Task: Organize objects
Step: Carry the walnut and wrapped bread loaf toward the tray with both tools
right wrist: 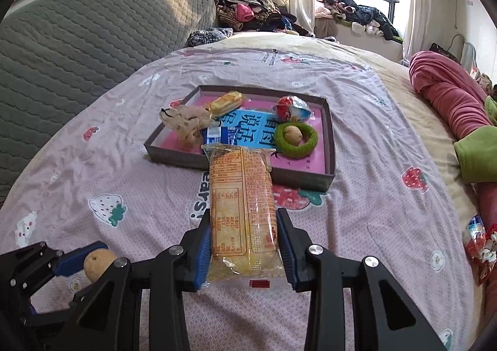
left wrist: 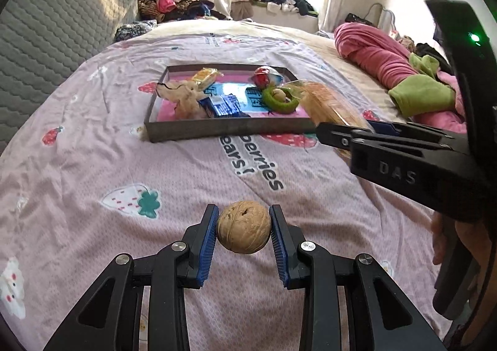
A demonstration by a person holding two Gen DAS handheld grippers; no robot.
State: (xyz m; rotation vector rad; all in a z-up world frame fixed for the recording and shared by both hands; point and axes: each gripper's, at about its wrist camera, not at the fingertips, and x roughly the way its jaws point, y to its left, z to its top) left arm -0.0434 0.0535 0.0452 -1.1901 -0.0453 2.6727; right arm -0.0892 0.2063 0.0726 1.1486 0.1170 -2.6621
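Note:
A tan walnut [left wrist: 243, 227] is pinched between the blue pads of my left gripper [left wrist: 243, 228], held above the pink strawberry-print bedsheet [left wrist: 93, 164]. My right gripper [right wrist: 243, 242] is shut on a long orange snack packet [right wrist: 242, 211] that points toward the tray. Ahead lies a shallow grey-walled tray [right wrist: 329, 178] with a pink and blue floor. It holds a green knitted ring [right wrist: 307, 146] with a second walnut [right wrist: 293, 134] inside, a round red and blue wrapped sweet [right wrist: 292, 111], a yellow wrapped cake [right wrist: 225, 103], a blue packet [right wrist: 217, 135] and a beige scrunchie [right wrist: 186, 124]. The left gripper with its walnut [right wrist: 98, 264] shows at lower left in the right wrist view.
A grey quilted headboard [right wrist: 77, 40] stands to the left. A rolled pink and green blanket [right wrist: 450, 109] lies at the right edge of the bed, with red snack wrappers [right wrist: 480, 245] near it. Heaps of clothes [right wrist: 248, 12] fill the far corner and window sill.

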